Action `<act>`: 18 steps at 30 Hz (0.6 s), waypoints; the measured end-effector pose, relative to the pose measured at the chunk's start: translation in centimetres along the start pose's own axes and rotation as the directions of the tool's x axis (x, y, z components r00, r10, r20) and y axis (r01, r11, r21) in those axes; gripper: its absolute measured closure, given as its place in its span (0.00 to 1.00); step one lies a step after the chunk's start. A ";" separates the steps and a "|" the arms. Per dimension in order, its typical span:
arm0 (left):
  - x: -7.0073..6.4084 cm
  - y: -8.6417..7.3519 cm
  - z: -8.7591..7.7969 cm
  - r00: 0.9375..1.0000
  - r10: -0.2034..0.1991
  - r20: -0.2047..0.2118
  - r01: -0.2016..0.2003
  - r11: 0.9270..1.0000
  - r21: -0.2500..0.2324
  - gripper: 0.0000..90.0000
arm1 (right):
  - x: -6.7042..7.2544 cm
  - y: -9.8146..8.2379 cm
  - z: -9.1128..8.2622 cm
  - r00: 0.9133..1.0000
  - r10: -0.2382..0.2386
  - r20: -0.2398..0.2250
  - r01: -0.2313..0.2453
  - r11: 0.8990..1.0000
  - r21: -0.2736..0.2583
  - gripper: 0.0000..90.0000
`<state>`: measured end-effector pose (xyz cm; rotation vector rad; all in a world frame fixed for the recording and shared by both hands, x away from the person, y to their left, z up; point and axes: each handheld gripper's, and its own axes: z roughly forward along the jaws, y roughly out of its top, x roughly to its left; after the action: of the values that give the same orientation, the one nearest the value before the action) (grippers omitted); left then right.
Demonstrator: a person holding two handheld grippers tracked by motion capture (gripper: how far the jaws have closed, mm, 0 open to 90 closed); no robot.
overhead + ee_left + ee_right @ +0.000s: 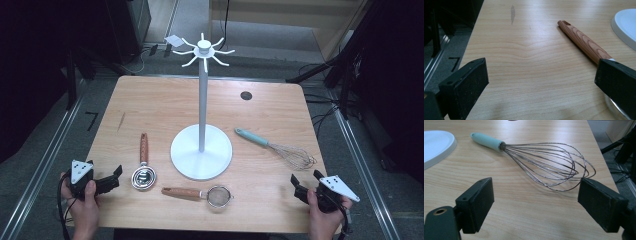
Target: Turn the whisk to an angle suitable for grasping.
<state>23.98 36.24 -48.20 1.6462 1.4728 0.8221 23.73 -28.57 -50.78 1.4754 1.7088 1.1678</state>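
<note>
In the high view, a pale wooden table is seen from above, with a tall white metal stand on a round base at the centre of the frame, its short curved hooks spread out at the top; the left gripper is held at the lower left of that frame in a hand, its black jaws set wide apart with nothing between them and pointed toward the middle of the table; just to the right of those jaws lies a round steel measuring scoop with a wood-grain handle, its handle directed toward the top of the frame. In the left gripper view the same handle runs from the upper middle down to the right jaw, behind which the steel bowl is partly hidden at the lower right edge. A small wire-mesh strainer with a wooden handle lies below the stand's base in the high view; the right gripper is held at the lower right in the other hand, its jaws likewise parted and empty. A steel balloon whisk with a pale turquoise handle lies near them, its wire loops reaching to the right jaw in the right gripper view, whether they touch cannot be told; in the high view it is set aslant at the right of the base.
</note>
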 end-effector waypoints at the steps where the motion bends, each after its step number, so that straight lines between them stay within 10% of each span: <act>1: 0.0 0.0 0.0 1.000 -0.003 0.004 0.003 1.000 0.003 0.00 | 0.0 0.0 0.0 1.000 0.008 -0.007 -0.008 1.000 0.009 0.17; 8: 0.0 0.1 0.2 1.000 0.002 0.003 -0.002 1.000 0.002 0.00 | 0.0 0.0 0.0 0.998 0.011 -0.064 -0.010 1.000 0.011 0.25; 14: 0.0 0.1 0.2 1.000 -0.002 0.009 0.002 1.000 0.000 0.00 | -0.1 0.8 0.0 0.974 0.005 -0.227 -0.005 1.000 0.004 0.40; 18: 0.0 0.1 0.2 1.000 0.002 0.008 -0.002 1.000 0.000 0.00 | -0.2 1.2 -0.1 0.974 0.021 -0.227 -0.009 0.999 0.054 0.37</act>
<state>24.25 36.16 -48.21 1.6499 1.4656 0.8160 24.20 -28.79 -49.66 1.4328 1.8955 1.3534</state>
